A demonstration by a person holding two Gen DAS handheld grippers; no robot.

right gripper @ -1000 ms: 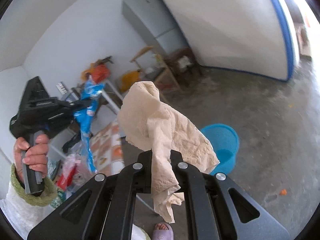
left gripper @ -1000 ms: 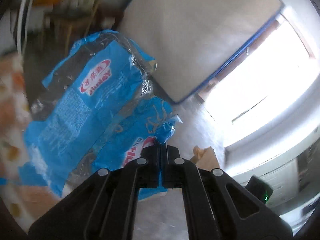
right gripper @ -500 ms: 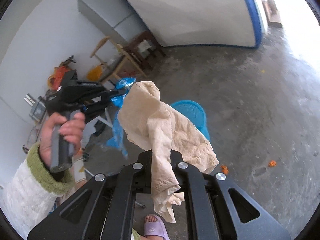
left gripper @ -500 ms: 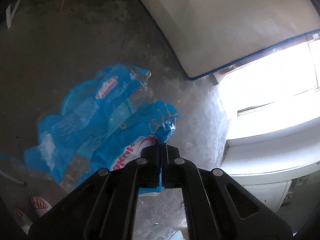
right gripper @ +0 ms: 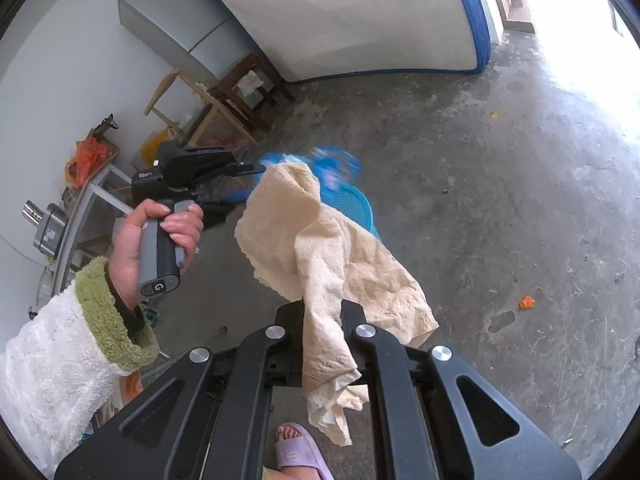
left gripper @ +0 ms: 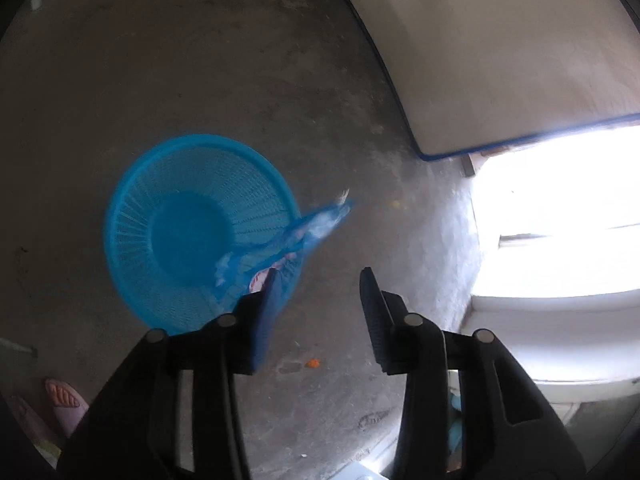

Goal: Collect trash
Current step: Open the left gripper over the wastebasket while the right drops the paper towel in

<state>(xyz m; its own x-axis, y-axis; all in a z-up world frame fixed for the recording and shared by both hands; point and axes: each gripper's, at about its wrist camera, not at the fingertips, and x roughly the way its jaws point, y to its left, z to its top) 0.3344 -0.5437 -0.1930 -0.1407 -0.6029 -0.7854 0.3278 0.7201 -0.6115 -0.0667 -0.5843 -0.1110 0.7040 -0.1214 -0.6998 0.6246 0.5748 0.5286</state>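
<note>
In the left wrist view my left gripper (left gripper: 320,280) is open, above a round blue mesh basket (left gripper: 160,176) on the concrete floor. A blue plastic wrapper (left gripper: 308,228), blurred, is in the air just off my left finger, over the basket's rim. In the right wrist view my right gripper (right gripper: 322,308) is shut on a crumpled beige paper towel (right gripper: 320,248). The left gripper (right gripper: 256,168) shows there held in a hand, with the blurred wrapper (right gripper: 320,160) and part of the basket (right gripper: 356,204) behind the towel.
A mattress (right gripper: 360,16) leans on the wall beside a grey fridge (right gripper: 180,28), wooden stools (right gripper: 240,88) and a cluttered table (right gripper: 80,200) on the left. Small orange scraps (right gripper: 527,302) lie on the floor. A slippered foot (right gripper: 298,452) is below the right gripper.
My left gripper has opened and let go of the blue wrapper, which is dropping over the basket. It moved over the basket. The right gripper still holds the paper towel.
</note>
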